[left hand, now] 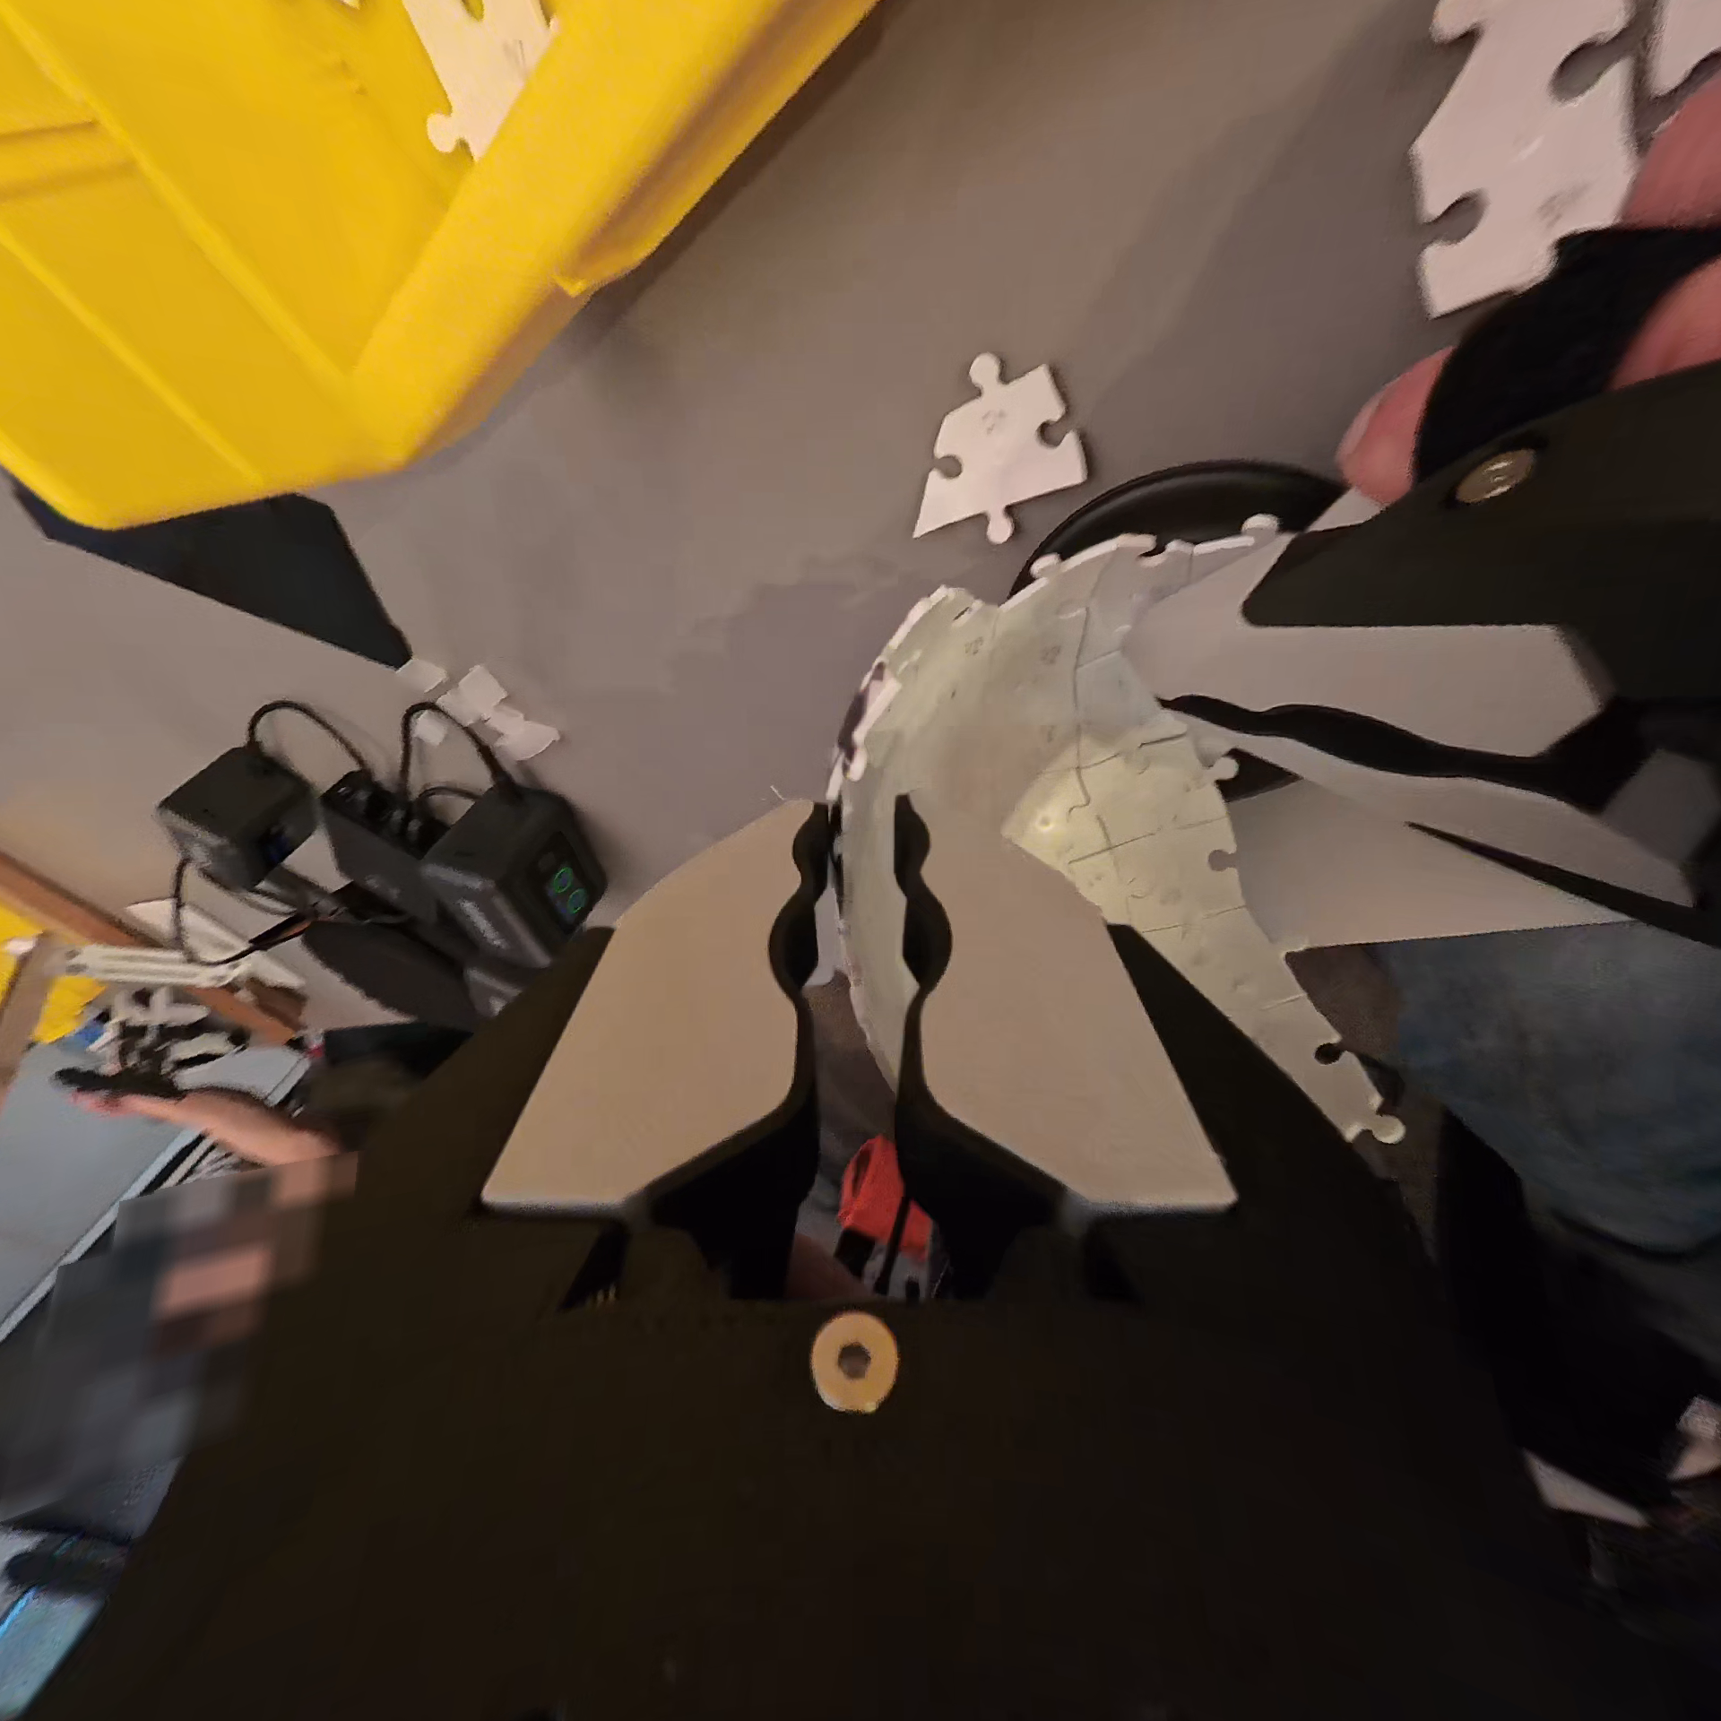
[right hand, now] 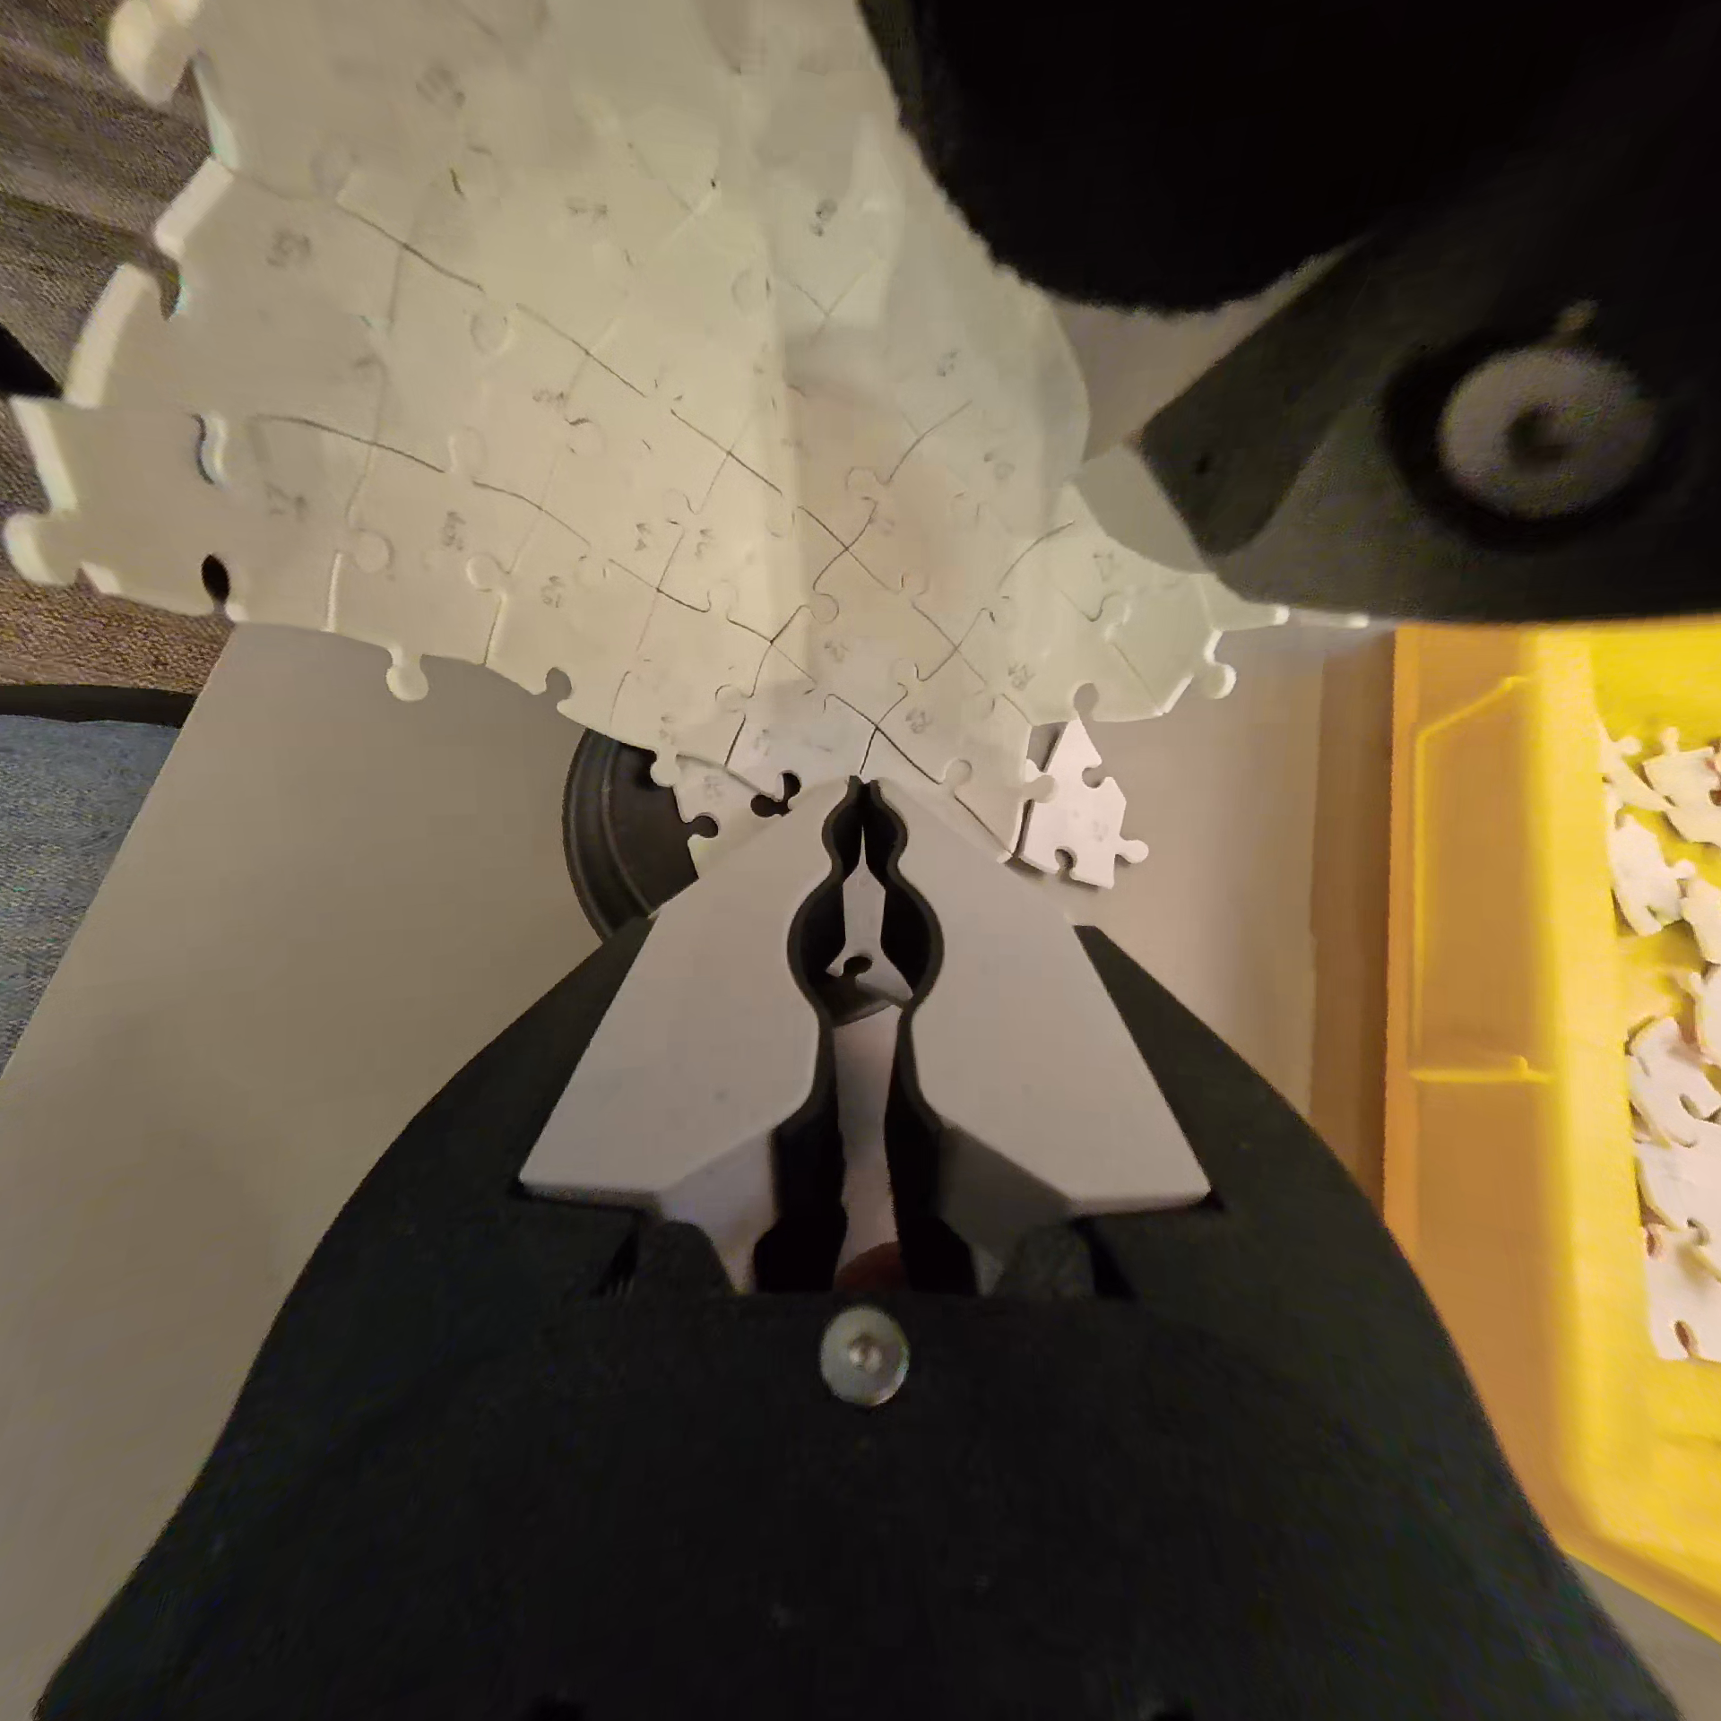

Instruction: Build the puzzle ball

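Left gripper (left hand: 866, 819) reached forward over the counter (left hand: 708, 521), jaws narrowed onto the rim of the half-built puzzle ball (left hand: 1052, 745), pinching the curved white shell edge-on. Right gripper (left hand: 1201, 717) came in from the right edge in the left wrist view, tilted downward, with a hand (left hand: 1397, 419) behind it. Seen in the right wrist view, right gripper (right hand: 864, 787) had its tips nearly touching, clamped on a thin white puzzle piece (right hand: 861, 922) that stood edge-on between the fingers, right at the shell's (right hand: 596, 400) lower toothed edge. Loose single piece (left hand: 1001, 447) lay flat on the counter just beyond the shell. Yellow bin (right hand: 1509, 931) sat toward the counter's right edge, holding loose white pieces (right hand: 1667, 931).
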Available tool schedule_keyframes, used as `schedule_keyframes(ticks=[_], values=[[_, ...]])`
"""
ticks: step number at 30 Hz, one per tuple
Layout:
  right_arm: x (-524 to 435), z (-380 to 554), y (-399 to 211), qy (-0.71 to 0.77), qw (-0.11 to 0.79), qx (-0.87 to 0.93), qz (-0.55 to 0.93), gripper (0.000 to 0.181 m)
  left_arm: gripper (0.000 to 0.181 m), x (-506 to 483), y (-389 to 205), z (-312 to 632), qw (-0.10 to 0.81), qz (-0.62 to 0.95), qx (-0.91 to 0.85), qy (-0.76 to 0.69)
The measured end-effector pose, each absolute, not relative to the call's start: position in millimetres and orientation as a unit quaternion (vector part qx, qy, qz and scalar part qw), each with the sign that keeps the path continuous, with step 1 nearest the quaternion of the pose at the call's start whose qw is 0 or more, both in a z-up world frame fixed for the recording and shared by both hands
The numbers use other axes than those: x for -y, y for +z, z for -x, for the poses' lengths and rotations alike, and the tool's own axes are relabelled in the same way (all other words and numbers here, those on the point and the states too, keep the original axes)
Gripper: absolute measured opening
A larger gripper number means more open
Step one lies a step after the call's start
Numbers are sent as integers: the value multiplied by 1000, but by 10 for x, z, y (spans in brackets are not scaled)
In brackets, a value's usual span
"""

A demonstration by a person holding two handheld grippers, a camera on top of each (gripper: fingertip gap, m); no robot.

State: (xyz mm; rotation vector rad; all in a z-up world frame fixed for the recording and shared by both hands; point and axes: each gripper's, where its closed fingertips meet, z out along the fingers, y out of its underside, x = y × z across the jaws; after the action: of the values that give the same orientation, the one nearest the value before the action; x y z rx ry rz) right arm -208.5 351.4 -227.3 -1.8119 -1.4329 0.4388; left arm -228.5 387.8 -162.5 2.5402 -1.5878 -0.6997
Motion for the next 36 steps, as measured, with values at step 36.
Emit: schedule_keyframes(ticks=[36], values=[[-3506, 2082, -2274, 267, 315, 507, 757, 0, 39, -3775, -1298, 2382, -357, -793, 241, 431]])
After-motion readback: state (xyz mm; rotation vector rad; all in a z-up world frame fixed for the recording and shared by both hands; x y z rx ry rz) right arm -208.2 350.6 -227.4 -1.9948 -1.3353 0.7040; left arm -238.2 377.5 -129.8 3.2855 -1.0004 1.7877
